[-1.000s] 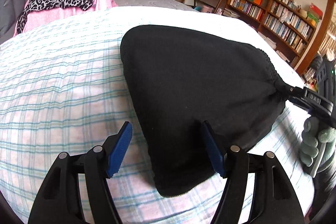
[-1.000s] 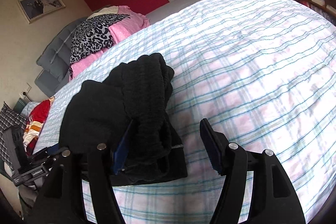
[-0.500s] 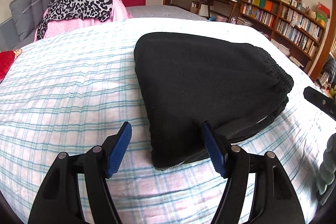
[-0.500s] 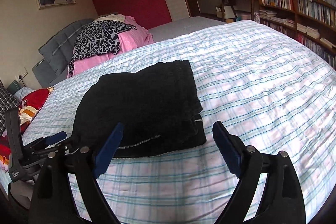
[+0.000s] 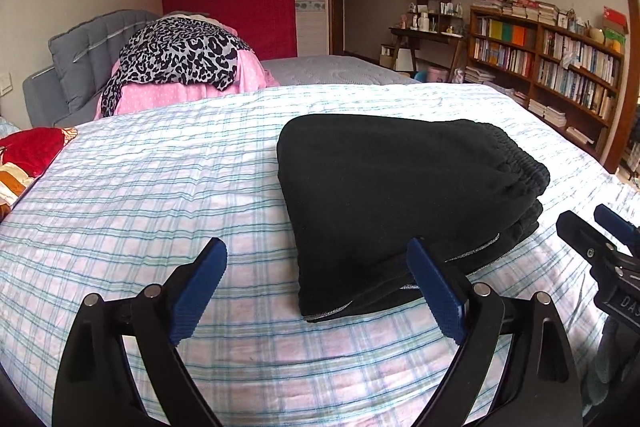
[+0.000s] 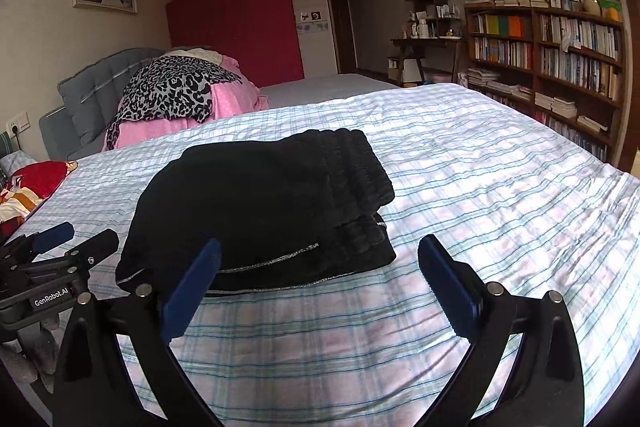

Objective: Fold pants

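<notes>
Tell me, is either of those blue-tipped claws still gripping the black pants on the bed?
No. The black pants lie folded on the bed, and both the left gripper and right gripper stand open, clear of the cloth.

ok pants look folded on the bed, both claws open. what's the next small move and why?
Probably just back both claws off and stop. The black pants lie in a compact stack on the checked bedspread, waistband on top. The left claw and right claw have just been opening, with nothing between their fingers. No loose leg sticks out, so another fold seems unneeded.
</notes>
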### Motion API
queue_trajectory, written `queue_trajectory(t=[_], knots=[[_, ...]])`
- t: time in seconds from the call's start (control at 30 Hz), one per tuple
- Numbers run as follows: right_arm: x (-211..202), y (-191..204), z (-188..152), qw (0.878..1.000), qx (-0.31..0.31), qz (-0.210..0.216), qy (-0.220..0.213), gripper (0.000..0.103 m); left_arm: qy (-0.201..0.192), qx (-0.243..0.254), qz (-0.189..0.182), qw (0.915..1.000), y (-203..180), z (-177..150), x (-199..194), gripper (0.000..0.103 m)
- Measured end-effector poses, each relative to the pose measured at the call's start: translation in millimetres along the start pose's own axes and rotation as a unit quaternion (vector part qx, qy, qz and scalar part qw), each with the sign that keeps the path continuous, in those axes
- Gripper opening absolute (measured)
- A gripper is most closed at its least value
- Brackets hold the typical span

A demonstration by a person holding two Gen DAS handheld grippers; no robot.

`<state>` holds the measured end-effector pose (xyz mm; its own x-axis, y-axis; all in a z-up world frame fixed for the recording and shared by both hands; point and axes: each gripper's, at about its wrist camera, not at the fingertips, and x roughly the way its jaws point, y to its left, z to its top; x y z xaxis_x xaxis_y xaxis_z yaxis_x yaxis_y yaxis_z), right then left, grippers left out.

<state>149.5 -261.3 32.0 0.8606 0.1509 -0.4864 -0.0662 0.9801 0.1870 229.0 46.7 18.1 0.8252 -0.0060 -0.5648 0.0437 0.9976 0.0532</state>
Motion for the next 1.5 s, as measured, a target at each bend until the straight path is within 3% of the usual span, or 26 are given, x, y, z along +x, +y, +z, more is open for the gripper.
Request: queue_trajectory(t=[0.13, 0.43, 1.5], knots=[[-1.5, 3.7, -2.0, 1.0, -0.01, -0.01, -0.009, 0.1, -0.005, 0.01, 0.003, 0.9999, -5.0, -1.4, -1.8, 0.093], [0.7, 34.2, -7.8, 0.994, -0.095, -0.051, -0.02, 0.1, -0.013, 0.031, 0.028, 0.999, -16.9, -5.3, -1.3, 0.098], [1.9, 21.3, -8.4, 0.997, -0.061, -0.04, -0.022, 0.1, -0.022, 0.039, 0.028, 0.9986, -19.9, -11.2, -1.8, 0.098]])
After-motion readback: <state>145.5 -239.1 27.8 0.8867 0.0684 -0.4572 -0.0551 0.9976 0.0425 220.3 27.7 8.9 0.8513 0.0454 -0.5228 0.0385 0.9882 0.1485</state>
